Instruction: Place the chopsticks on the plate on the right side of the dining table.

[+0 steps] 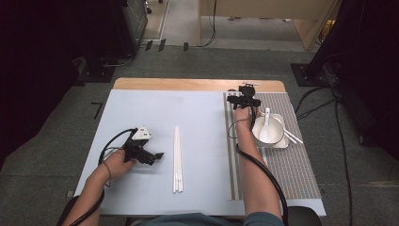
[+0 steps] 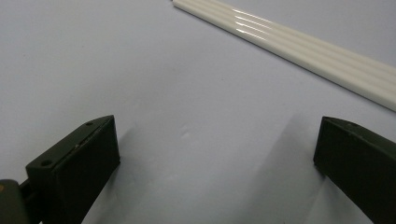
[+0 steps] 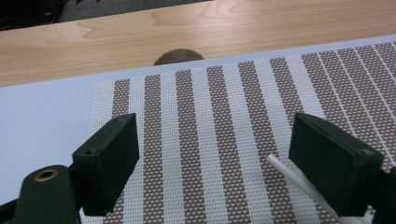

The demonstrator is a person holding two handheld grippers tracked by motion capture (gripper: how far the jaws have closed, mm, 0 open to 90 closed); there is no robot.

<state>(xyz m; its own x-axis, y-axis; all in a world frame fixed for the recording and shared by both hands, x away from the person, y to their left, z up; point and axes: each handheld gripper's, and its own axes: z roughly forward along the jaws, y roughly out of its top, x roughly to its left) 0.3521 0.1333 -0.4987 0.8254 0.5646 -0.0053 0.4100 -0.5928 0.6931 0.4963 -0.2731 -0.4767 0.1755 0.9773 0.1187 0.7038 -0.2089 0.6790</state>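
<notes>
Left tool [image 1: 159, 156]: held low over the pale blue mat [image 1: 141, 113] on the bench [image 1: 188, 84], left of centre; the jaws are set wide apart with nothing between them, as seen in the left gripper view [image 2: 215, 154].
Right tool [image 1: 242, 92]: positioned over the far left corner of the striped placemat [image 1: 291, 174]; the jaws are spread wide and nothing is gripped, as seen in the right gripper view [image 3: 215, 154].
White chopsticks [image 1: 177, 159]: laid side by side on the mat near the centre of the bench, just right of the left tool and apart from it; their length runs away from the person. In the left gripper view they [image 2: 299, 49] lie ahead of the jaws, untouched.
Bowl [image 1: 268, 133]: white, set on a small tray [image 1: 282, 143] on the placemat, near the person's right forearm.
Spoon [image 1: 266, 122]: white, resting in the bowl with the handle pointing to the far side.
Second chopstick pair [image 1: 291, 135]: laid at the right side of the bowl; one white tip [image 3: 289, 175] is seen beside the right jaw.
</notes>
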